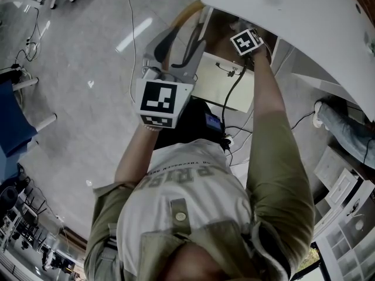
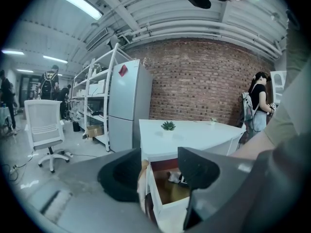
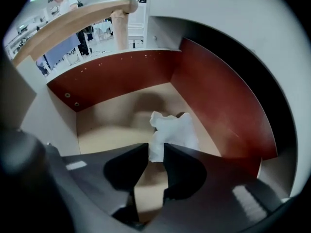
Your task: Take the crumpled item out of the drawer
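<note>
A crumpled white paper (image 3: 172, 130) lies on the pale floor of the open drawer (image 3: 107, 130), close to its red-brown right wall. My right gripper (image 3: 155, 155) points steeply down into the drawer, and its jaws stand narrow with the paper's lower edge pinched between the tips. In the head view only its marker cube (image 1: 246, 41) shows at the drawer (image 1: 225, 89); the jaws are hidden. My left gripper (image 1: 183, 43) hangs outside the drawer to the left, open with nothing between its jaws (image 2: 158, 171).
The white desk (image 1: 293, 10) overhangs the drawer and carries a small potted plant (image 2: 168, 125). A cable (image 1: 234, 92) runs across the drawer front. Farther off stand a fridge (image 2: 127, 106), a white office chair (image 2: 44, 130) and a person (image 2: 257, 106).
</note>
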Tool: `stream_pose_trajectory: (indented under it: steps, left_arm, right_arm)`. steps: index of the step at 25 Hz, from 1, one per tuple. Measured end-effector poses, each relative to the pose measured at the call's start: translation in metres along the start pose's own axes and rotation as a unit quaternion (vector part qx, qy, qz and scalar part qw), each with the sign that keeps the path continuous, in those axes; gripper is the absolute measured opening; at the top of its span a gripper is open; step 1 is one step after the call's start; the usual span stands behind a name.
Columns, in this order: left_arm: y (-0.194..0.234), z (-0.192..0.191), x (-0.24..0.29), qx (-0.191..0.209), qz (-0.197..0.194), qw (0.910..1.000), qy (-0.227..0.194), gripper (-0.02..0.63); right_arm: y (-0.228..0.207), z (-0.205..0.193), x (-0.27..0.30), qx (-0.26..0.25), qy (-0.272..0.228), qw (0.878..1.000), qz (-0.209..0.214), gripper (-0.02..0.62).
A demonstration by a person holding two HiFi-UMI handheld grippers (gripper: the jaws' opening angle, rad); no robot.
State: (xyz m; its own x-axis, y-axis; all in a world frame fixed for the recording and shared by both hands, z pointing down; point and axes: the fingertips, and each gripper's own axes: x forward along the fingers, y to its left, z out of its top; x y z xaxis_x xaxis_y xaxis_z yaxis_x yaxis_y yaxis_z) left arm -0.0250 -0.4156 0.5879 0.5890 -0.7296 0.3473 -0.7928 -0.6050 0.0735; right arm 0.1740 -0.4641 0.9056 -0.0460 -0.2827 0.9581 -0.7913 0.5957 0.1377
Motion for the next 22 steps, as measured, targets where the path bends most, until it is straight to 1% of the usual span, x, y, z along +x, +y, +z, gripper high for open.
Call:
stream_pose_trajectory:
  steps: [2, 3, 4, 6, 10, 15, 22]
  left_arm:
    - [0.001, 0.0, -0.001, 0.0, 0.001, 1.0, -0.001, 0.247]
    - [0.002, 0.0, -0.001, 0.0, 0.001, 1.0, -0.001, 0.247]
    - [0.002, 0.0, -0.002, 0.001, 0.002, 1.0, -0.002, 0.247]
    - [0.002, 0.001, -0.004, 0.001, 0.003, 1.0, -0.003, 0.247]
    - [0.005, 0.002, -0.006, 0.002, 0.006, 1.0, -0.005, 0.247]
    - [0.006, 0.01, -0.01, 0.003, 0.009, 0.9999, -0.012, 0.247]
    - [0.003, 0.034, -0.018, 0.005, 0.013, 0.9996, -0.026, 0.247]
  right_arm:
    - [-0.001, 0.0, 0.001, -0.005, 0.0, 1.0, -0.006, 0.086]
    - [0.0, 0.001, 0.001, -0.007, 0.0, 1.0, -0.008, 0.055]
    - [0.001, 0.002, 0.0, -0.008, -0.002, 1.0, -0.01, 0.038]
    - [0.0, 0.003, -0.001, -0.008, -0.006, 1.0, -0.013, 0.017]
    - [-0.003, 0.006, -0.006, -0.015, -0.017, 0.999, -0.023, 0.008]
    - [-0.005, 0.012, -0.021, -0.038, -0.038, 0.998, -0.037, 0.005]
    - [0.005, 0.02, -0.057, -0.056, -0.067, 0.996, -0.027, 0.003]
